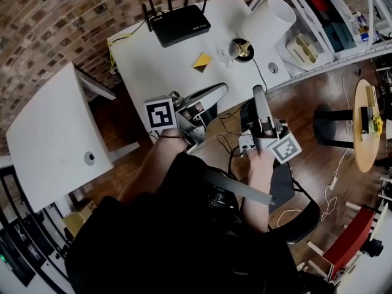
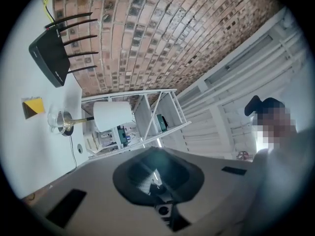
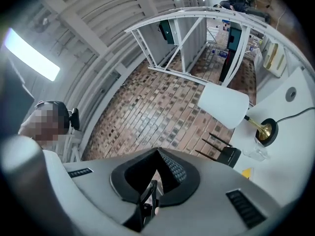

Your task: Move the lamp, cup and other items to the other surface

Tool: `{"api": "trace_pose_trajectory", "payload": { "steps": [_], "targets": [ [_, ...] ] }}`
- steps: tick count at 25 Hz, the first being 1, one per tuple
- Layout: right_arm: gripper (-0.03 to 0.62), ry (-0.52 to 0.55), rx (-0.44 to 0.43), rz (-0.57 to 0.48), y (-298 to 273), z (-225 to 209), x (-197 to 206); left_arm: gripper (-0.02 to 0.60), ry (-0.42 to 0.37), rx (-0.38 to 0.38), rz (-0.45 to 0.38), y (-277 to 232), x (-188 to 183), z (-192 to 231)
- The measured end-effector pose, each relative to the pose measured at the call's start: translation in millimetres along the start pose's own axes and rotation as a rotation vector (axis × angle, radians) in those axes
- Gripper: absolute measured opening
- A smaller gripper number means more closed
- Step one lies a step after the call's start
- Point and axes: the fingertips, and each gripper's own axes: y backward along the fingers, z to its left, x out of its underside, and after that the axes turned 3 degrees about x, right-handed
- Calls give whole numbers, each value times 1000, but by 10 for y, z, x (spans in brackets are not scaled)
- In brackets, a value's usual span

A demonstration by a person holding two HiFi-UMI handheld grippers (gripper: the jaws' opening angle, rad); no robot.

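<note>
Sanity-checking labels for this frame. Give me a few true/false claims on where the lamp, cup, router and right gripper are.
1. The router sits on the same desk as the lamp. True.
2. The right gripper holds the cup. False: its jaws are shut on nothing, and the cup stands on the desk.
3. The cup stands right beside the lamp's base. True.
4. The lamp is on the side table at the left of the head view. False: it is on the desk with the router.
5. The lamp's shade is black. False: the shade is white.
</note>
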Motion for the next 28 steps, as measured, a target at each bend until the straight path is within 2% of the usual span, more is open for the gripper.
{"api": "trace_pose_trajectory", "payload": {
  "steps": [6,12,20,28],
  "targets": [
    [20,0,-15,-45,687,332,4,2,-10,1,57,10,673,-346],
    [20,-26,-30,-66,1314,721,204,2,-9,-9,92,242,1318,-747],
    [20,-30,-97,-72,1842,1301,451,2,-40,-6,97,582,1845,-1246],
    [20,-50,-113,-70,2219,1617,672,2,-49,-9,106,817,2233,-1560]
  ]
}}
